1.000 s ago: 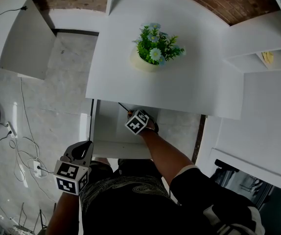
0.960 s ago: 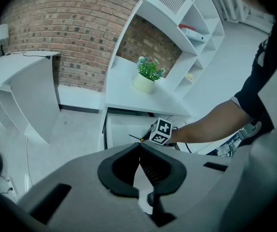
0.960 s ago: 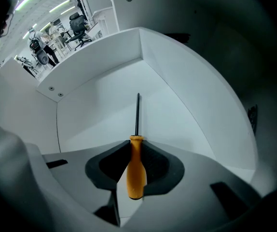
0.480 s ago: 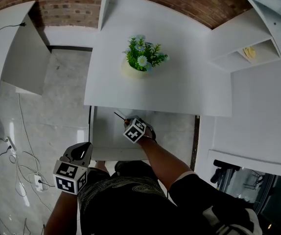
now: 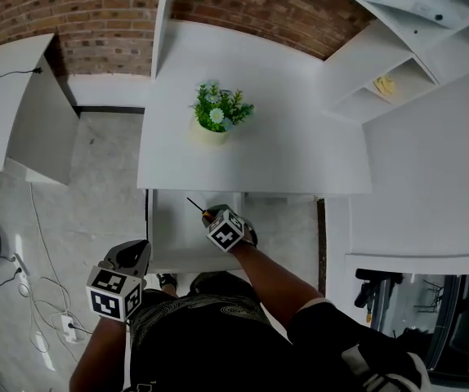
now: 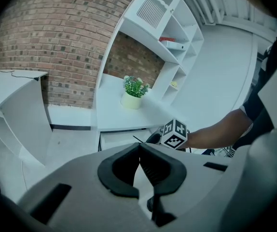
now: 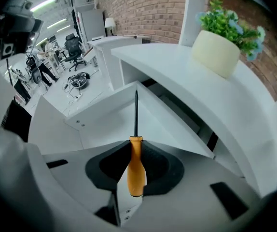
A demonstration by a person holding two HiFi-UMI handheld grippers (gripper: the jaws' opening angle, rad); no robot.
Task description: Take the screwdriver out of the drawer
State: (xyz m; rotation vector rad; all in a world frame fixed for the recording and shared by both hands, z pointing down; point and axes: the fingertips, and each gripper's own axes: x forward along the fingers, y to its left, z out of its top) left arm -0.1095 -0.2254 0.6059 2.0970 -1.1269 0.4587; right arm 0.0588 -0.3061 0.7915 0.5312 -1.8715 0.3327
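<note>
Holding the screwdriver (image 7: 135, 163) by its fat orange handle, my right tongs (image 7: 135, 144) have just squeezed in a little, and the handle sits snug between the two black pads. I pinch the thick part so it will not slip or spin. The thin metal end pokes straight out in front of these tongs. The open drawer (image 7: 112, 117) lies below them, and I think the screwdriver is up off its floor but not past its sides yet. The edge of the desk top (image 7: 186, 88) hangs just ahead of the tip and a bit above it, so going forward could bump it. I think the safe way is up and back toward me, where there is open room. The plant pot (image 7: 215, 52) stands farther ahead on the desk, well apart from the tip. My left tongs (image 6: 139, 145) are pressed together with nothing in them. They hang off to the left of my right tongs and nearer my body, just outside the drawer's front corner and out of the way.
</note>
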